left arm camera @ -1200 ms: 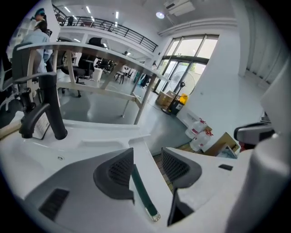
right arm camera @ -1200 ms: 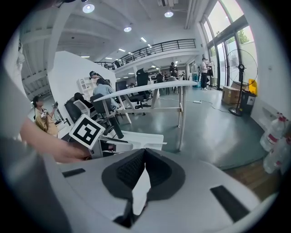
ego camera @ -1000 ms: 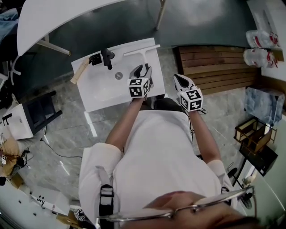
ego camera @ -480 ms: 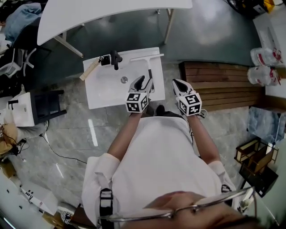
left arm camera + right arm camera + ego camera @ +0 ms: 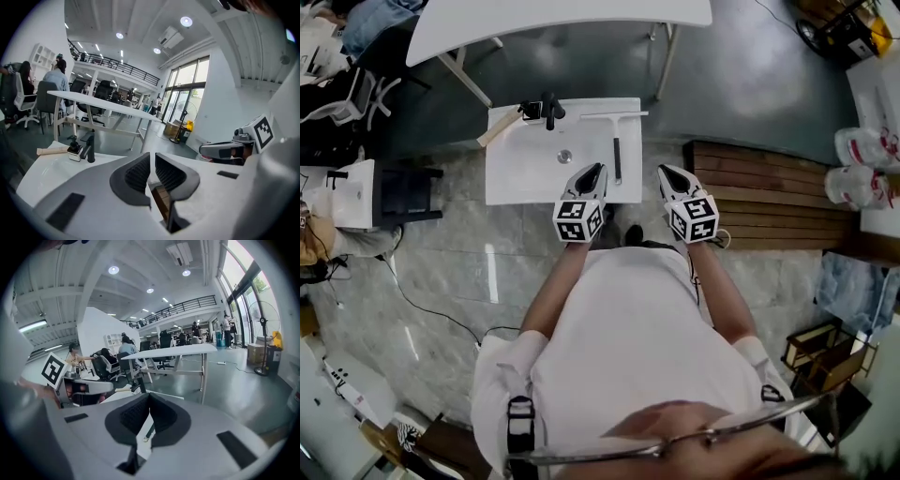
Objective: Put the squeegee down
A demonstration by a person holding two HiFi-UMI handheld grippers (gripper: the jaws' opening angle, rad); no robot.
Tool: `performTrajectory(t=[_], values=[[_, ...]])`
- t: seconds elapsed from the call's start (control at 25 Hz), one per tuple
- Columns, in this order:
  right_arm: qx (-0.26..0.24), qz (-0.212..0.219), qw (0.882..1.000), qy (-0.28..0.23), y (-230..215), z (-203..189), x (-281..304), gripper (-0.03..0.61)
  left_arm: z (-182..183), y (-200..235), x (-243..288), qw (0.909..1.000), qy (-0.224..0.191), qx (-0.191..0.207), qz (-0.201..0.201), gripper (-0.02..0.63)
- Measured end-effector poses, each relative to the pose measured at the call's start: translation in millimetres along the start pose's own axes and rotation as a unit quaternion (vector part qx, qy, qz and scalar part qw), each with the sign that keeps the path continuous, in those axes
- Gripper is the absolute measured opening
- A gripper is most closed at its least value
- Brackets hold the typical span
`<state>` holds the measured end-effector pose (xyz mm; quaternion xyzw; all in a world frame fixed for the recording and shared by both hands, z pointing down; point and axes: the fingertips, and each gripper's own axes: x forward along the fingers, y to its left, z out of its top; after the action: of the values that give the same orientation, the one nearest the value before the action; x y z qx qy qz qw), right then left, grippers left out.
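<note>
White sink [image 5: 525, 173] bearing squeegee [image 5: 617, 150] in head view, unseen from left tongs [image 5: 597, 168] closing empty, right tongs [image 5: 662, 170] together.

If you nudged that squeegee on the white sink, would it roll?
Probably not: the squeegee lies flat, its wide blade crossing the thin handle in a T. It looks slim, so it is likely light. The sink top looks smooth, so it may slide.

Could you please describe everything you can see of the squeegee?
The squeegee is T-shaped: a pale blade bar and a slim dark handle. It lies flat on the right part of the white basin top, bar along the far edge, right of the faucet, handle pointing toward the person. Only the basin top touches it.
</note>
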<state>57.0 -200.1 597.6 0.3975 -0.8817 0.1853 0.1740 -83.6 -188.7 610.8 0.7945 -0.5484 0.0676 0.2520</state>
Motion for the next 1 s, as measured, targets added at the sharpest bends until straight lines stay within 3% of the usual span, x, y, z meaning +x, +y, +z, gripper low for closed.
performTrajectory(t=[0.24,0.56,0.8,1.0], values=[[-0.017,0.028,0.999,-0.007,19,-6,-6,0.006,6,-2,-40,0.9992,-0.028,-0.005,0.027,0.005],[-0.027,0.052,0.998,-0.006,46,-8,-6,0.006,8,5,-76,0.9992,-0.035,-0.008,0.020,0.005],[-0.046,0.044,0.998,-0.016,59,4,2,0.006,20,28,-90,0.9992,-0.039,0.002,0.000,0.003],[-0.051,0.005,0.998,-0.041,60,20,-1,0.006,30,43,-99,0.9992,-0.032,0.013,-0.020,0.003]])
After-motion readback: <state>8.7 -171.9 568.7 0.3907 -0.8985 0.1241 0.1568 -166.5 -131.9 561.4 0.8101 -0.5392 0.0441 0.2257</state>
